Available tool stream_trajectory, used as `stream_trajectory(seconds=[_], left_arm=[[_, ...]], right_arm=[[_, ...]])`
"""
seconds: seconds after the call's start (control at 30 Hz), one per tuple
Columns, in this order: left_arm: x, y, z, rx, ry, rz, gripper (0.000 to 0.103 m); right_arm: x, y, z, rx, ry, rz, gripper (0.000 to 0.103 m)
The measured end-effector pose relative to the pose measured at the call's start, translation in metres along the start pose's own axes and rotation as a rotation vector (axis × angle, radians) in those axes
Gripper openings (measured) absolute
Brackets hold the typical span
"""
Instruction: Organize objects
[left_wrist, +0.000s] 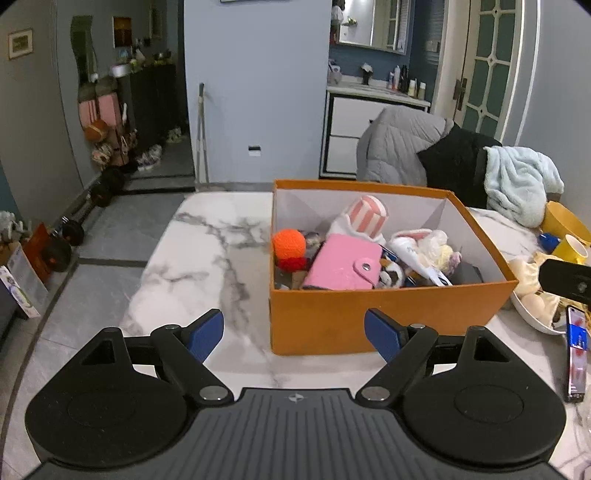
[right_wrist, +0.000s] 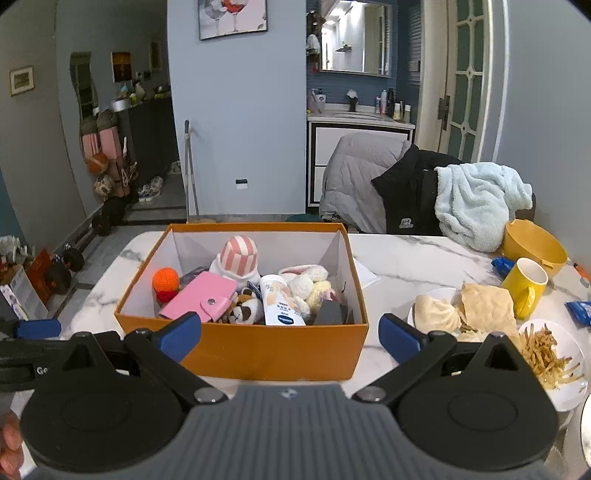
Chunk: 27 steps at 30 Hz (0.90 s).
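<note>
Inside the orange box (right_wrist: 240, 347), small items are already gathered; both the left gripper (left_wrist: 293, 334) and right gripper (right_wrist: 290, 336) are held spread, empty, before it.

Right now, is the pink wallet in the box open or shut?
Shut. The pink wallet lies in the orange box with its flap snapped down.

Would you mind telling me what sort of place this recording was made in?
Most likely a lived-in home, at a dining table. The marble-patterned table carries plates of food and a yellow mug, jackets hang over chairs behind it, and a bathroom vanity with toiletry bottles stands beyond.
</note>
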<state>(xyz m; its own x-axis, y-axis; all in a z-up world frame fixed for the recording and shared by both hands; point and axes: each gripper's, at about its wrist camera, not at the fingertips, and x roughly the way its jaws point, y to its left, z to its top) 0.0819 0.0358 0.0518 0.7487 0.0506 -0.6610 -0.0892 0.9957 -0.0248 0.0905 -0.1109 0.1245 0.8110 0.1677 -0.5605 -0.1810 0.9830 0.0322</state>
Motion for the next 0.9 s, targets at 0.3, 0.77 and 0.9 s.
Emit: stream_trajectory(seconds=[0.3, 0.77, 0.9], left_arm=[[-0.002, -0.002, 0.001, -0.01, -0.002, -0.01, 0.099], [-0.003, -0.008, 0.001, 0.016, -0.022, 0.021, 0.099], [-0.003, -0.008, 0.001, 0.017, -0.021, 0.02, 0.099]], right_arm=[[-0.002, -0.003, -0.005, -0.018, -0.002, -0.008, 0.102], [0.008, -0.01, -0.007, -0.004, 0.015, -0.034, 0.102], [0.009, -0.008, -0.007, -0.004, 0.021, -0.031, 0.102]])
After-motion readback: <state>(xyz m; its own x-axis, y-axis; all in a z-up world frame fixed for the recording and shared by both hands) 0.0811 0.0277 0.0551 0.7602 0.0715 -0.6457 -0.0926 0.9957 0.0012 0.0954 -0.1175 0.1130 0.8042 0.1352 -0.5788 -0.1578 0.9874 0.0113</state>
